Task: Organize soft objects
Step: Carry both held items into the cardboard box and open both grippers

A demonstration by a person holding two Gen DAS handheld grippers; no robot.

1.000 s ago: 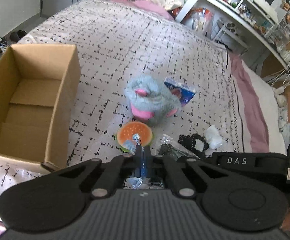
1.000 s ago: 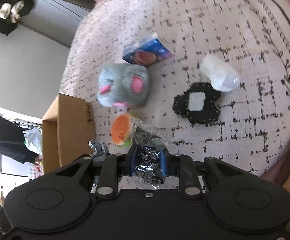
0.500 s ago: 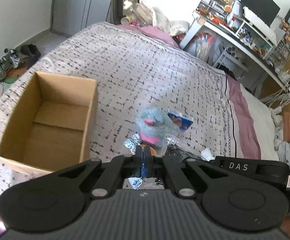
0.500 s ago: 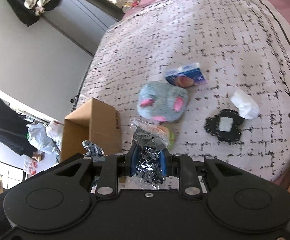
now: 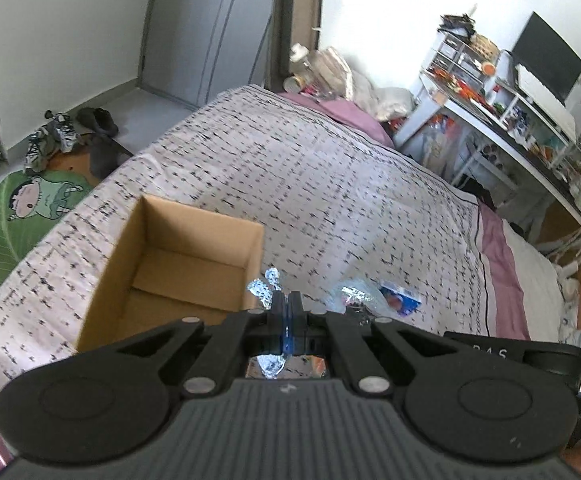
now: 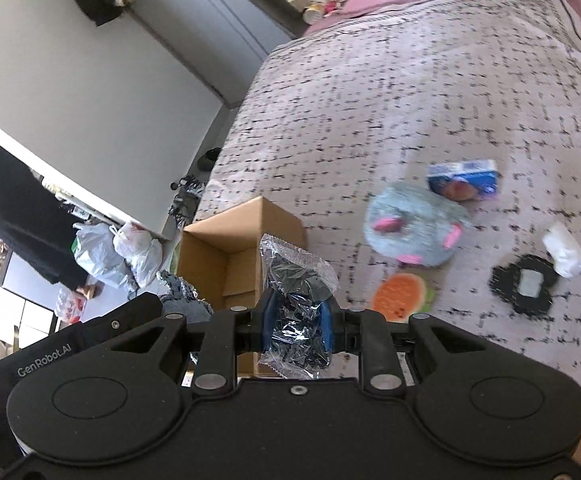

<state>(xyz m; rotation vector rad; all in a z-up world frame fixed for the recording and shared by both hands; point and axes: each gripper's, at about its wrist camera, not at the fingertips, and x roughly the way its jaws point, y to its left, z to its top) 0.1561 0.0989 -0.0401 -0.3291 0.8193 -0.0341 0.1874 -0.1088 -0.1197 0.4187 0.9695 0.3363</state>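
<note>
Home bedroom, bed (image 5: 330, 184) w/ patterned cover, cluttered desk (image 5: 502, 120), shoes (image 5: 50, 140) on floor

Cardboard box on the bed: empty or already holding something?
Empty as far as visible: the cardboard box stands open-topped, showing only bare floor flaps; its near corner is hidden.

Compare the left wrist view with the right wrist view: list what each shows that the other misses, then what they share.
Only the left wrist view shows the desk with a monitor, the green cartoon rug, and the left gripper shut on a crinkled clear wrapper.

Only the right wrist view shows the grey plush, the watermelon toy, the black patch, and the right gripper shut on a clear bag of dark items.

Both show the cardboard box and the blue packet on the bedspread.
</note>
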